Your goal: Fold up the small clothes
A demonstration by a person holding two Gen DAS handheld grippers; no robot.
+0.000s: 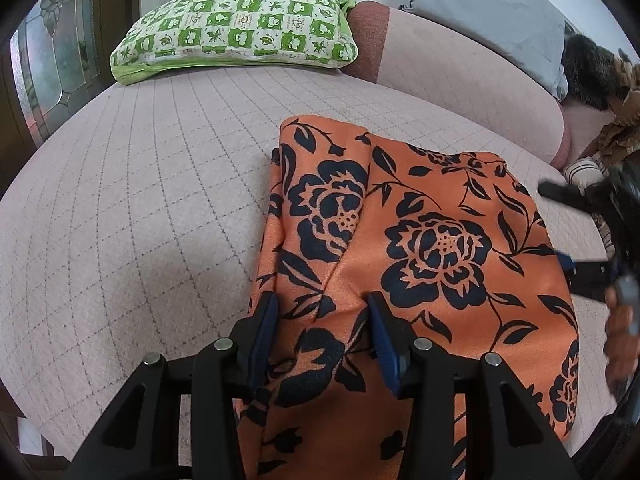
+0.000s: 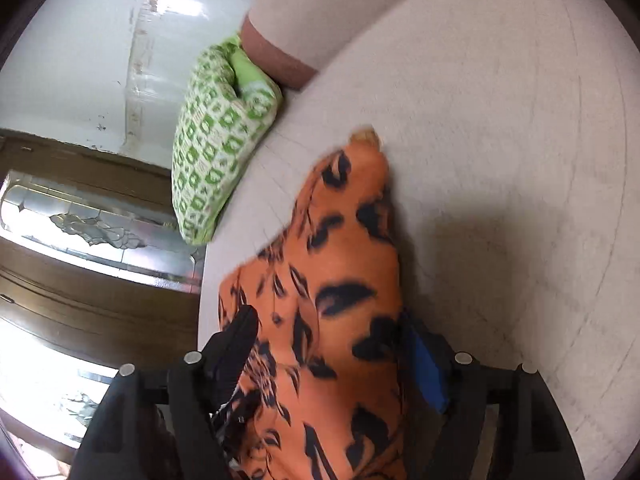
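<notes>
Orange floral garment (image 1: 420, 248) on pink quilted bed (image 1: 140, 200), green pillow (image 1: 240, 24) by wall

Left gripper (image 1: 322, 308) jaws half-parted, right gripper (image 2: 326, 328) jaws wide.

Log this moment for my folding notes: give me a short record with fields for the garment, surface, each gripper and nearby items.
garment: orange floral cloth, partly folded, lying on the bed
surface: pink quilted bed cover
left gripper: partly closed, pads pressing a fold of the cloth
right gripper: open, cloth between its fingers
nearby: green checked pillow at the head, grey pillow beside it
</notes>
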